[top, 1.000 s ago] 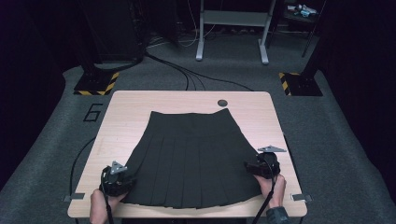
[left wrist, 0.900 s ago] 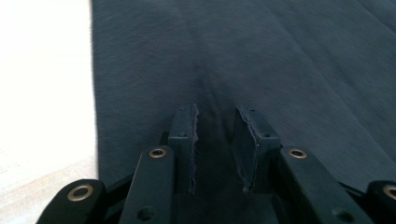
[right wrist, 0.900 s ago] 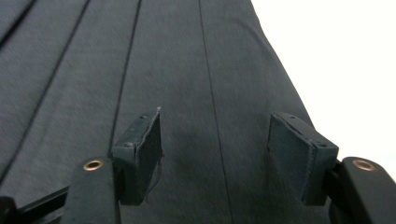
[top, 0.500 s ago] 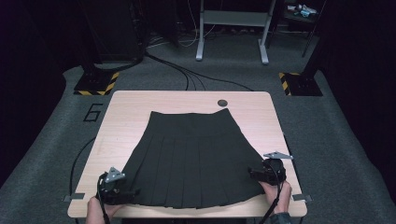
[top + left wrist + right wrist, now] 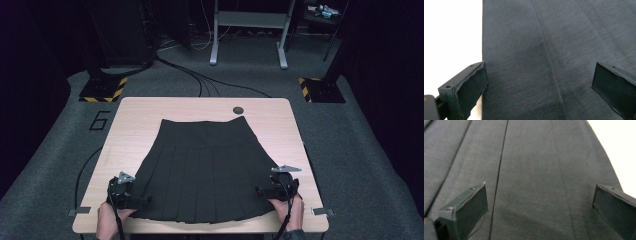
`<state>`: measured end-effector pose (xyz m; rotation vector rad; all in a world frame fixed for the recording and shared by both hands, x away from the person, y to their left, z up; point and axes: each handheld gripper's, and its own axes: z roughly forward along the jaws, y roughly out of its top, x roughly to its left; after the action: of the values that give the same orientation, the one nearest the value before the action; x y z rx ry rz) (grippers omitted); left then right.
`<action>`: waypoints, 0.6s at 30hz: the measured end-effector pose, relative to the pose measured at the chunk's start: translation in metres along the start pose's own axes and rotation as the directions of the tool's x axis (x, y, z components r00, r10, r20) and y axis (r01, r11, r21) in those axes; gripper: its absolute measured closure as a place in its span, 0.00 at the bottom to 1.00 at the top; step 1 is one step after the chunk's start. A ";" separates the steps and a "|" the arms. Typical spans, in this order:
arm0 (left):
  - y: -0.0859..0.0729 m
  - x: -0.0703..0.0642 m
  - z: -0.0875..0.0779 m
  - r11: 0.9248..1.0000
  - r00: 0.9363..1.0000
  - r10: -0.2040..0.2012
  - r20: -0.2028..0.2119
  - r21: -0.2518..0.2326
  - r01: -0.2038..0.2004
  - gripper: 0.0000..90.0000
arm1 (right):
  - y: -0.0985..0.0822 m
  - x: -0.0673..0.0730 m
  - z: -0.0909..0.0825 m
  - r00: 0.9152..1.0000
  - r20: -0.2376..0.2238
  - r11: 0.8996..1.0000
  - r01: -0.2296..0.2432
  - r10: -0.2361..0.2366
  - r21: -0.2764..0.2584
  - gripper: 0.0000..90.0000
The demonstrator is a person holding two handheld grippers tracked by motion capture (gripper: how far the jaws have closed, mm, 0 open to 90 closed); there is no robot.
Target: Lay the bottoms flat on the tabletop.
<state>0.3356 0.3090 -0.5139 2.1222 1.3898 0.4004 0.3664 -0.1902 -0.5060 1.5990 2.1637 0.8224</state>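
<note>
A black pleated skirt [image 5: 205,170] lies flat on the wooden table [image 5: 135,120], waistband at the far side, hem along the near edge. My left gripper [image 5: 141,201] rests at the hem's left corner, held by a hand. My right gripper [image 5: 261,191] is at the hem's right corner. In the left gripper view the left gripper [image 5: 539,87] stands open over the flat skirt [image 5: 549,37], beside bare table [image 5: 451,37]. In the right gripper view the right gripper [image 5: 540,207] is also open above the skirt [image 5: 531,157]. Both pairs of jaws have just been opening; the cloth lies unpinched between them.
A round grommet hole [image 5: 238,110] sits near the table's far edge. Bare wood runs along both sides of the skirt. On the floor are a painted "6" [image 5: 100,120], cables [image 5: 200,82], two yellow-and-black striped bases [image 5: 102,90] and a metal stand [image 5: 247,30].
Both hands have drawn slightly back toward the table's near edge at the hem corners. The skirt lies flat as before.
</note>
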 end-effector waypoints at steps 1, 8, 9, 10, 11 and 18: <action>-0.001 -0.001 0.001 1.000 1.000 0.006 -0.007 0.012 -0.006 0.00 | -0.002 0.000 0.002 1.000 0.003 1.000 0.008 -0.009 0.009 0.00; -0.004 -0.007 0.005 0.999 0.998 0.039 -0.051 0.000 -0.040 0.00 | -0.009 0.007 0.009 0.998 0.052 0.999 0.030 -0.031 0.017 0.00; -0.004 -0.006 0.006 0.999 0.998 0.041 -0.051 -0.003 -0.041 0.00 | -0.009 0.007 0.009 0.998 0.052 0.999 0.034 -0.035 0.015 0.00; -0.004 -0.006 0.006 0.999 0.998 0.042 -0.050 -0.005 -0.042 0.00 | -0.010 0.007 0.009 0.998 0.051 0.999 0.030 -0.031 0.013 0.00; -0.004 -0.006 0.006 0.999 0.998 0.043 -0.048 -0.006 -0.043 0.00 | -0.010 0.008 0.009 0.998 0.051 1.000 0.023 -0.023 0.013 0.00; 0.003 0.000 0.011 0.999 0.998 0.045 -0.040 -0.002 -0.045 0.00 | -0.007 0.007 0.011 0.998 0.056 1.000 0.023 -0.024 0.017 0.00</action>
<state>0.3439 0.3045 -0.5206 2.1572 1.3652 0.4650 0.3653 -0.1825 -0.5182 1.5824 2.1516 0.7453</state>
